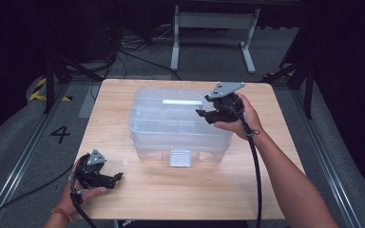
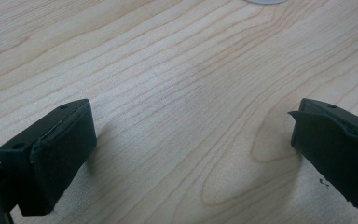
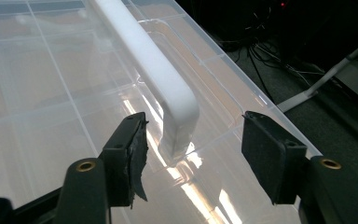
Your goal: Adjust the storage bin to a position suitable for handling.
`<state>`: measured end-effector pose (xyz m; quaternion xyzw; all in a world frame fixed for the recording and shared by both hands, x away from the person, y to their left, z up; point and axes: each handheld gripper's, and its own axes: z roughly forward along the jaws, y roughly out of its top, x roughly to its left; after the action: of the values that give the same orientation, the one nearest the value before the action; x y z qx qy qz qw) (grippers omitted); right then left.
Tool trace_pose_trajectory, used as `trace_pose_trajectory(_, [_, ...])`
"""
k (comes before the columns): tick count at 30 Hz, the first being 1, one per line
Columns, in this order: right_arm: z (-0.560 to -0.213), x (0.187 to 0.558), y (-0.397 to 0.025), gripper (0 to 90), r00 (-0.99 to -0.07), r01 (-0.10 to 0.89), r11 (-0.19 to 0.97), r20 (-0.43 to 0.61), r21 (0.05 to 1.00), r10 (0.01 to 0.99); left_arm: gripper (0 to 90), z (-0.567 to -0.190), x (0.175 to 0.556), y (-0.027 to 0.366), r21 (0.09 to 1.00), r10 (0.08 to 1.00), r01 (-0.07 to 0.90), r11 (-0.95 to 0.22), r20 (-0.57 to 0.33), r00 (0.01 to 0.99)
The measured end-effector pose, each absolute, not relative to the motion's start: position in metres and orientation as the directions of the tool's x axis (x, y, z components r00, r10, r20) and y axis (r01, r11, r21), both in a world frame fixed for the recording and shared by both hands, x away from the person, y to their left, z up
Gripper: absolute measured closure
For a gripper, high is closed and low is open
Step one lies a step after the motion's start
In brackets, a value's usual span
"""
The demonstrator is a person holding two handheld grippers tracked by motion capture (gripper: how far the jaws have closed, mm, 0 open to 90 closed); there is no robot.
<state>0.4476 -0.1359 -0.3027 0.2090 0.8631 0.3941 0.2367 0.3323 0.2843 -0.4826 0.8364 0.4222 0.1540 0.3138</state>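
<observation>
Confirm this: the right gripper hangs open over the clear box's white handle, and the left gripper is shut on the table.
One thing is wrong: the left gripper is open, not shut. The left gripper view shows its jaws wide apart over the bare table. The rest holds: in the right gripper view the right gripper hangs open over the white handle of the clear box.

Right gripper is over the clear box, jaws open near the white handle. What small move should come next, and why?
Probably ease the right gripper forward and down so its open jaws straddle the white handle on the clear box, then close. The handle's end already sits between the jaws but beyond them, ungripped.
</observation>
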Motion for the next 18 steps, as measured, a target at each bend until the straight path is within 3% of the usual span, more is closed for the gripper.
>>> trace_pose_trajectory(5, [-0.302,0.451,-0.133,48.8,-0.800,0.181,0.604,-0.241,0.777,0.550,0.4,-0.483,0.332,0.284,0.655,0.803,0.610,-0.445,-0.008,0.595])
trace_pose_trajectory(15, [-0.303,0.455,-0.125,69.2,-0.826,0.190,0.614,-0.213,0.766,0.521,0.4,-0.482,0.332,0.285,0.652,0.798,0.608,-0.454,-0.007,0.603])
trace_pose_trajectory(16, [-0.303,0.455,-0.123,74.3,-0.833,0.184,0.624,-0.217,0.760,0.510,0.5,-0.482,0.332,0.285,0.652,0.798,0.606,-0.456,-0.003,0.603])
trace_pose_trajectory(18, [-0.303,0.455,-0.122,74.4,-0.832,0.184,0.626,-0.219,0.758,0.510,0.5,-0.482,0.333,0.285,0.653,0.797,0.603,-0.459,0.004,0.603])
